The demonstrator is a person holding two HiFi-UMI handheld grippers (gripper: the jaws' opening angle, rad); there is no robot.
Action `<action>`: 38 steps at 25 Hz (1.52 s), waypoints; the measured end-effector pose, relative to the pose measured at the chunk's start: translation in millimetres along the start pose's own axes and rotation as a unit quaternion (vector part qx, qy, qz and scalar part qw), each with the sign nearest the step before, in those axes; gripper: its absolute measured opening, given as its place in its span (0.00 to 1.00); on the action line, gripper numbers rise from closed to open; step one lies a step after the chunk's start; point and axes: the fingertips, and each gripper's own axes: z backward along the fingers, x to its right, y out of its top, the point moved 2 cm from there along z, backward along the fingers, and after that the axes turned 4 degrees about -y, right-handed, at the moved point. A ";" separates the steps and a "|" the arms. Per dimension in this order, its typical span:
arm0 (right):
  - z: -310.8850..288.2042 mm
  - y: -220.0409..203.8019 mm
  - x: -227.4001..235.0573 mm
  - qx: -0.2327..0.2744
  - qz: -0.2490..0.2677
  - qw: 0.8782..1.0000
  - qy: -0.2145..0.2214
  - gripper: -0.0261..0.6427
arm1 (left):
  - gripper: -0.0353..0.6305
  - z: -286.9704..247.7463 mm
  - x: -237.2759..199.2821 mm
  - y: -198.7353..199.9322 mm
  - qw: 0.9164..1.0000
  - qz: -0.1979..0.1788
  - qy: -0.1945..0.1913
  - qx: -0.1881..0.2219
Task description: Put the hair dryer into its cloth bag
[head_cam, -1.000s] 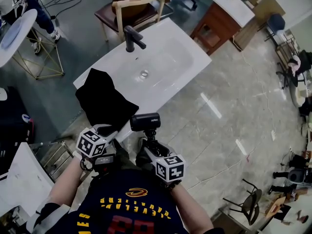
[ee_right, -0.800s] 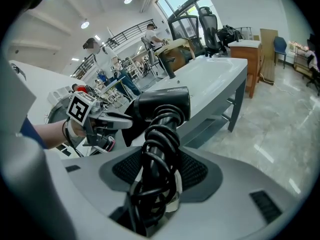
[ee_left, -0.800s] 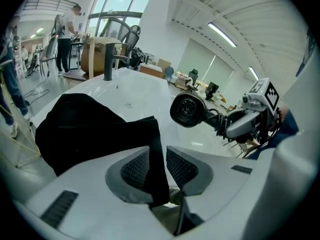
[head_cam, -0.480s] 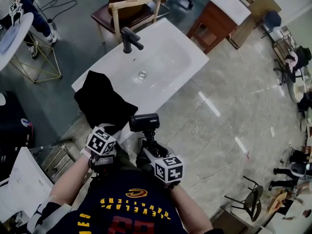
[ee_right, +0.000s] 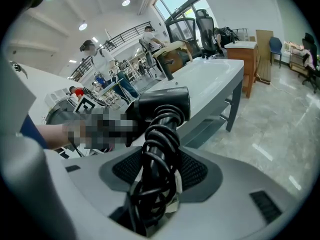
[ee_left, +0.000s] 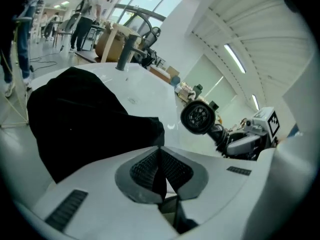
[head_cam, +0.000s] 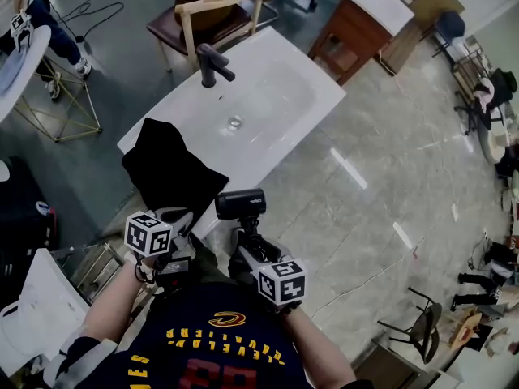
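Left hand-held gripper just clamped cloth bag edge — right one grips hair dryer

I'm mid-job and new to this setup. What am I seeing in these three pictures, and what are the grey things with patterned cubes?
There is no robot. A person holds a two-jaw tool in each hand, and the cubes are part of the tools. The head view comes from a camera on the person's head, looking down. The other two views come from cameras riding on each tool, looking along its jaws. A black cloth bag lies on the corner of a white washbasin with a dark tap. The left tool has just been closing its jaws and pinches the bag's edge. The right tool grips the hair dryer by its cord-wrapped handle, beside the bag.
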 end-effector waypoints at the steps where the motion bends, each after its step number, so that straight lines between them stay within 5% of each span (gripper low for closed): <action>1: -0.3 -0.8 -0.6 -0.001 0.002 1.000 0.001 0.38 | 0.08 6.4 2.1 6.4 1.000 0.006 -0.005 0.021; 5: -2.5 -4.2 -5.2 -0.008 0.009 1.000 0.007 0.38 | 0.08 28.9 13.2 27.1 0.996 0.008 -0.022 0.081; 16: -40.3 -17.1 -44.0 -0.068 0.069 0.994 0.045 0.37 | 0.08 51.3 36.5 44.3 0.989 -0.011 -0.046 0.138; 31: -88.4 23.0 -82.9 -0.081 0.132 0.984 0.091 0.37 | 0.08 72.7 69.0 35.4 0.985 -0.113 -0.032 0.123; 38: -103.3 43.5 -91.3 -0.101 0.155 0.977 0.109 0.37 | 0.08 90.2 63.3 26.1 0.985 -0.109 -0.027 0.131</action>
